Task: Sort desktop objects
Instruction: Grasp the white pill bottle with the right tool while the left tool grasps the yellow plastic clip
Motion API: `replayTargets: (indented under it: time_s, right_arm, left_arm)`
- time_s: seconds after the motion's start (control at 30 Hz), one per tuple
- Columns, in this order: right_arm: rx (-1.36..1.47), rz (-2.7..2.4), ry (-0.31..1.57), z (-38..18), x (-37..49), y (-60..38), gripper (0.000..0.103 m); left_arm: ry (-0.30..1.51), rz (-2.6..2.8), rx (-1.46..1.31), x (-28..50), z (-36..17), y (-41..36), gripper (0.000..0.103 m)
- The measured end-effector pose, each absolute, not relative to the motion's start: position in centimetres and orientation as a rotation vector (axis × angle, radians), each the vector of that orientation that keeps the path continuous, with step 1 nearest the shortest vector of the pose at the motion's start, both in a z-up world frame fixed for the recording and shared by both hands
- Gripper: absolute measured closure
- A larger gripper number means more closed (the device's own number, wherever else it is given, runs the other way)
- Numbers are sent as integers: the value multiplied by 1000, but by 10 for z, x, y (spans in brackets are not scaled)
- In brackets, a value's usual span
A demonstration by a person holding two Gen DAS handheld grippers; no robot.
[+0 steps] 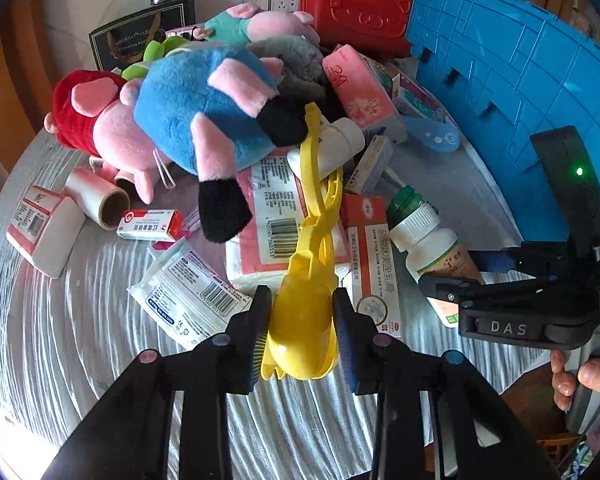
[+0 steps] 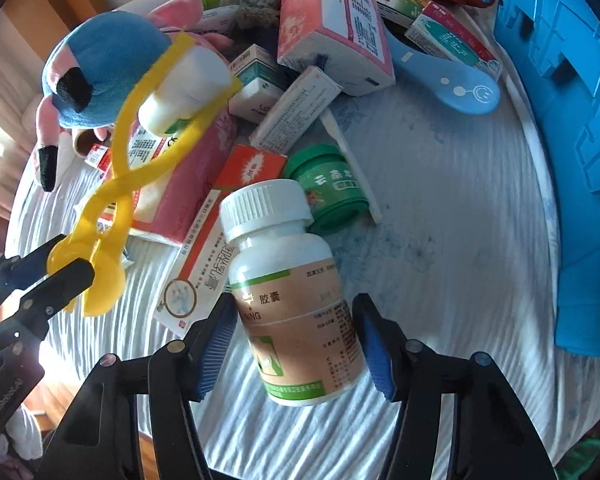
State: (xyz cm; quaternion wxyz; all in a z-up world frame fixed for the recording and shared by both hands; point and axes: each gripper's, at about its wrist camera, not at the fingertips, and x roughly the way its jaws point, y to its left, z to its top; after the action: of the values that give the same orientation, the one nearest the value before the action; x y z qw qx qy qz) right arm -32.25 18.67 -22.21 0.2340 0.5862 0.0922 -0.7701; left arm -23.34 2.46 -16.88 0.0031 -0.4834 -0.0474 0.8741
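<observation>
A yellow scissor-style plastic tong (image 1: pixel 318 216) lies across the pile, and my left gripper (image 1: pixel 300 320) is shut on its round scoop end. In the right wrist view the tong (image 2: pixel 140 128) has its handles looped around a white tube (image 2: pixel 180 84), with the left gripper (image 2: pixel 70 268) clamped on its end. A white pill bottle (image 2: pixel 296 300) with a ribbed cap and tan label lies tilted on the cloth, and my right gripper (image 2: pixel 296 344) has both blue pads against its sides. From the left wrist view the right gripper (image 1: pixel 452 296) covers the lower part of that bottle (image 1: pixel 424 240).
Plush toys (image 1: pixel 204 112), a red case (image 1: pixel 356 4), a pink tissue box (image 2: pixel 332 28), a green jar (image 2: pixel 332 188) and several medicine boxes crowd the far side of the cloth-covered table (image 2: pixel 440 280). A blue crate (image 1: pixel 520 80) stands at the right. A hand (image 1: pixel 580 380) holds the right gripper.
</observation>
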Motion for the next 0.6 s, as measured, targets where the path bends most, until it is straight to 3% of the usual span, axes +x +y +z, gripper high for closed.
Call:
replayTargets:
  time_s: [0.47, 0.5, 0.53, 0.6]
  right_arm:
    - [1561, -2120, 246, -200, -309, 186, 47]
    - [1569, -2114, 245, -202, -309, 185, 47]
    - [1578, -2108, 245, -204, -309, 183, 47]
    - [1590, -2098, 237, -209, -310, 181, 46]
  left_arm:
    - [-136, 2659, -1632, -250, -198, 34, 73]
    - [-142, 2660, -1620, -252, -198, 34, 76]
    - [-153, 2653, -1607, -254, -197, 36, 88]
    - [-136, 2665, -1573, -254, -193, 40, 89]
